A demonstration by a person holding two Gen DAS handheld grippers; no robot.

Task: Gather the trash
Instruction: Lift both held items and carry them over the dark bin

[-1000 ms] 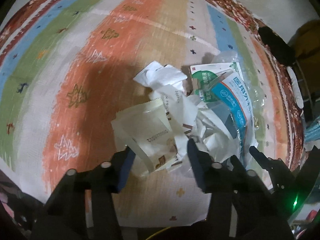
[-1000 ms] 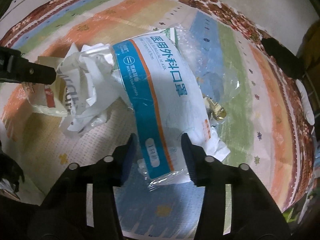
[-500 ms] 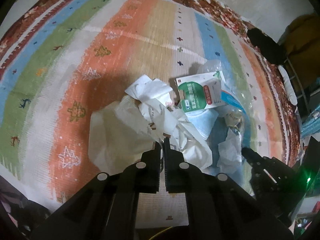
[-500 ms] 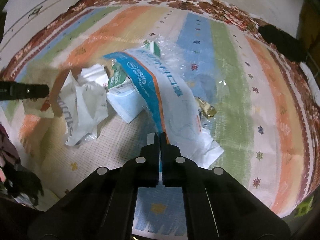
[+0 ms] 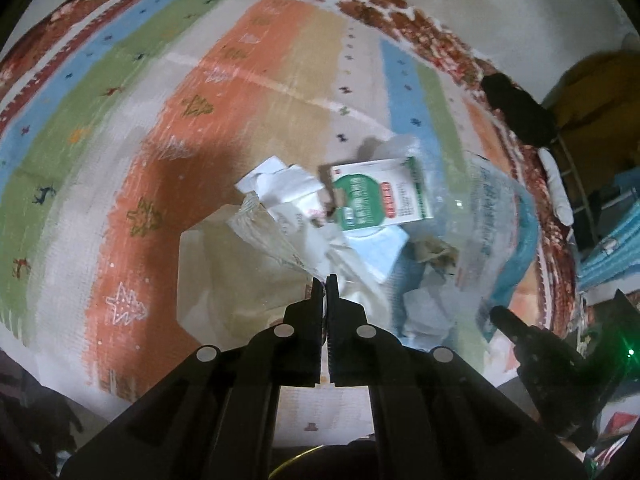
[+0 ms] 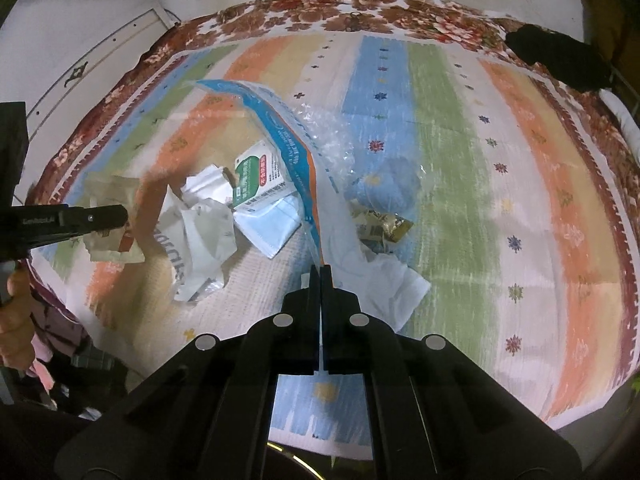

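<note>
Trash pile: crumpled wrappers and packets are seen heaped on a striped rug (image 6: 448,128) with a floral border.
Left hand-held gripper (image 5: 325,280): its jaws are pressed together on the edge of a cream paper bag (image 5: 236,280), which is lifted off the rug; in the right wrist view this gripper (image 6: 120,216) is seen at the left edge, with the bag (image 6: 112,208) hanging from its tip.
Right hand-held gripper (image 6: 320,270): its jaws are closed on the lower end of a clear mask package (image 6: 296,152) printed with a blue and orange band; the package is stretched up and away from the jaws in an arc above the pile. In the left wrist view the same package (image 5: 496,224) is seen at the right, and the right gripper (image 5: 500,314) is seen below it.
Green and white box (image 6: 256,176): it is lying in the pile, partly over a pale blue face mask (image 6: 272,224).
White crumpled paper (image 6: 200,236): it is lying left of the face mask, between the box and the paper bag.
Gold wrapper (image 6: 384,226): it is lying right of the mask package, on a blue stripe.
White tissue (image 6: 392,284): it is lying just right of the right gripper's tips.
Person: a hand (image 6: 14,320) is visible at the lower left edge of the right wrist view.
</note>
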